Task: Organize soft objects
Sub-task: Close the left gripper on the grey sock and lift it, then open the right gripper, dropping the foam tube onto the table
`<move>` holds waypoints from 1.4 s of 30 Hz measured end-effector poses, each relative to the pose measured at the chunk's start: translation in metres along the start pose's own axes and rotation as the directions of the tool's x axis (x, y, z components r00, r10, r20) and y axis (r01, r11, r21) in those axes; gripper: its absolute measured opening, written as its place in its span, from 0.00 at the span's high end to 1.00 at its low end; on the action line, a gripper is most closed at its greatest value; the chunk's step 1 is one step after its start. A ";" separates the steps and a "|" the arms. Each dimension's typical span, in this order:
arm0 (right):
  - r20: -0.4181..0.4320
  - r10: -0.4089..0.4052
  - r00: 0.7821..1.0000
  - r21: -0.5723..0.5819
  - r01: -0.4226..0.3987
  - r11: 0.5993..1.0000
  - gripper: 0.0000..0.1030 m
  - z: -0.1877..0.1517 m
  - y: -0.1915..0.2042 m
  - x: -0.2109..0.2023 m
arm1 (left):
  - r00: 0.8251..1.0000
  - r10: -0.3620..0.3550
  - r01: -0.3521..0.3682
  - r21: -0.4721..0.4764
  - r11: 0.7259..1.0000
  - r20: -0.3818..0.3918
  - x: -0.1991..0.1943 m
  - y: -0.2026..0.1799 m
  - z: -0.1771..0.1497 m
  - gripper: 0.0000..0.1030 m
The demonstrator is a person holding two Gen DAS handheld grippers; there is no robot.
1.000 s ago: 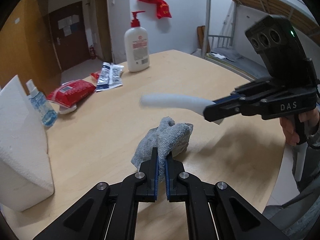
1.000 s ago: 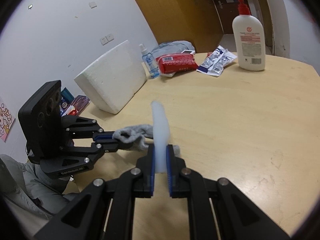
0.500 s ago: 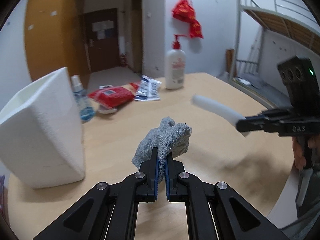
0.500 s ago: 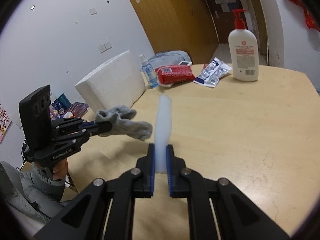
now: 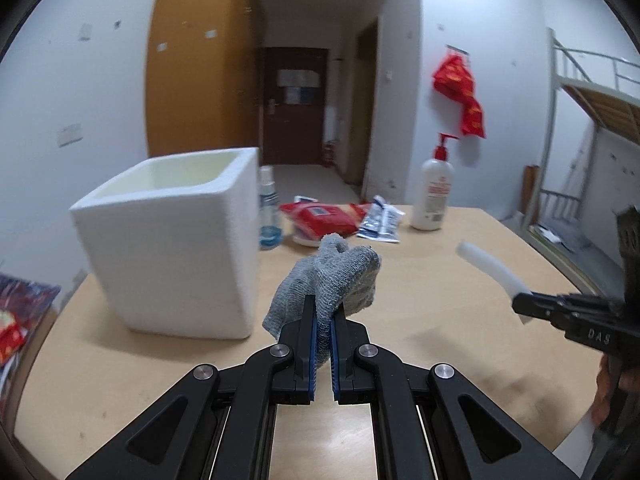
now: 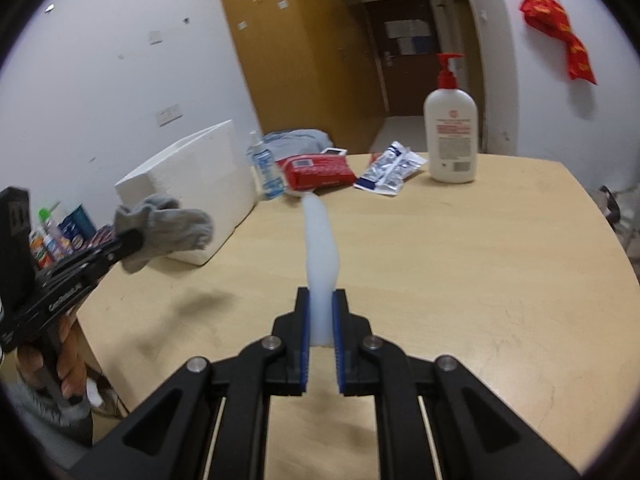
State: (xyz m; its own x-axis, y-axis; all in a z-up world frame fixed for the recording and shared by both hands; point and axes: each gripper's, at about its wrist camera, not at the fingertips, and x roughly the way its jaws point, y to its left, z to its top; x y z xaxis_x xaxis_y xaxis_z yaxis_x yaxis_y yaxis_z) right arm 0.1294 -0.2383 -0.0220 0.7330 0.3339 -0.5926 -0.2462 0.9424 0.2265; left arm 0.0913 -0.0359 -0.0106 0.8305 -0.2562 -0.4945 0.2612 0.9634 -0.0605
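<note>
L gripper (image 5: 323, 320) had its jaws clamped on a grey sock (image 5: 334, 276), held up off the bench (image 5: 420, 280) just right of the white foam box (image 5: 176, 248). R gripper (image 6: 321, 312) pinched a white foam tube (image 6: 320, 240), also in mid-air, w/ both soft items well apart.

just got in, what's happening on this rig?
A person holds a tool in each hand above the wooden table. The left tool is clamped on a grey sock, lifted beside the open white foam box. The right tool grips a white foam strip. Nothing is in the box that shows.
</note>
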 end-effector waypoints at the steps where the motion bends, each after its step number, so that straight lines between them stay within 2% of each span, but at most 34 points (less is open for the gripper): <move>1: 0.005 -0.016 1.000 0.008 0.016 1.000 0.88 -0.001 0.001 0.000 | 1.000 0.011 -0.011 -0.005 1.000 -0.001 0.000 0.001 -0.001 0.95; 8: 0.055 -0.166 0.985 -0.005 0.167 0.986 0.88 -0.008 0.015 -0.006 | 0.999 0.046 -0.046 -0.018 0.999 0.008 -0.008 0.009 -0.006 0.95; 14: 0.065 -0.115 0.991 -0.016 0.116 0.993 0.88 -0.010 0.026 -0.014 | 0.999 0.035 -0.035 -0.013 0.999 0.015 -0.017 0.010 -0.007 0.95; 18: 0.082 -0.109 0.991 -0.025 0.111 0.993 0.88 -0.007 0.034 -0.019 | 0.999 0.043 -0.043 -0.011 0.999 0.020 -0.024 0.012 -0.007 0.95; 34: 0.102 -0.042 0.994 -0.079 0.050 0.996 0.88 0.008 0.063 -0.020 | 0.988 0.126 -0.123 -0.040 0.992 0.094 -0.055 0.038 0.003 0.95; 39: 0.113 -0.019 0.993 -0.099 0.031 0.995 0.88 0.012 0.070 -0.021 | 0.986 0.134 -0.130 -0.043 0.991 0.100 -0.061 0.044 0.001 0.95; 42: 0.103 -0.033 0.994 -0.095 0.043 0.994 0.88 0.012 0.070 -0.017 | 0.987 0.129 -0.125 -0.040 0.991 0.097 -0.062 0.045 0.000 0.95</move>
State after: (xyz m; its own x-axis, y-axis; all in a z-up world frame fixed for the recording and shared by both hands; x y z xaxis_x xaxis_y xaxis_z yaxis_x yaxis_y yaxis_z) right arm 0.1071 -0.1782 0.0128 0.8021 0.2984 -0.5173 -0.2736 0.9536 0.1259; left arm 0.0518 0.0231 0.0169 0.9009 -0.1367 -0.4119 0.1354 0.9903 -0.0324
